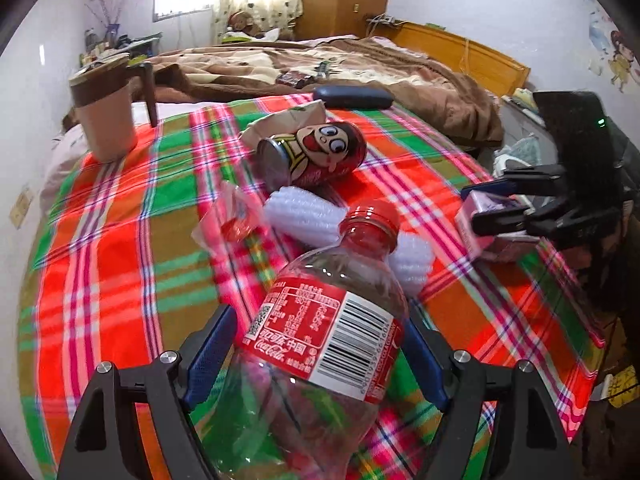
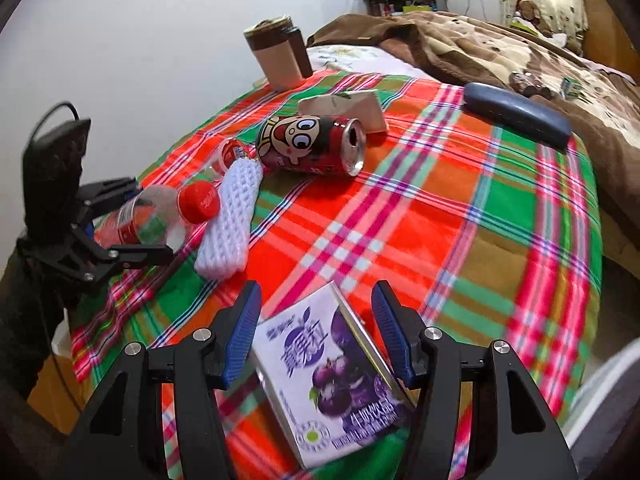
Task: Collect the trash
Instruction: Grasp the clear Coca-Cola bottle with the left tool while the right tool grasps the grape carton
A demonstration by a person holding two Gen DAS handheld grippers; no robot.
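clearly the left gripper [image 1: 316, 344] has its blue-padded jaws pressed to both sides of a clear plastic cola bottle with a red cap and red label [image 1: 320, 320], whose base runs off the bottom of the left wrist view. the right gripper [image 2: 320, 340] straddles a white-and-purple grape drink carton [image 2: 336, 376] near the edge of the red, green and orange plaid blanket [image 2: 440, 220]; its right pad meets the carton's side, but on the left a thin gap seems to show, so i cannot tell whether it truly grips. toward the middle of the blanket a red drink can with a cartoon face [image 2: 312, 146] lies on its side, opened top showing, with a white foam net sleeve [image 2: 232, 220] just beside it and a crumpled clear wrapper with red print [image 1: 236, 220] touching the sleeve; the wrapper's printing is too blurred to read. behind the can a beige paper packet [image 2: 344, 108] is partly hidden. a tan cup with a brown lid band [image 1: 106, 116] stands upright near the far corner, and a dark blue oblong case [image 2: 516, 118] lies at the far edge, beside the brown bedding [image 1: 360, 64].
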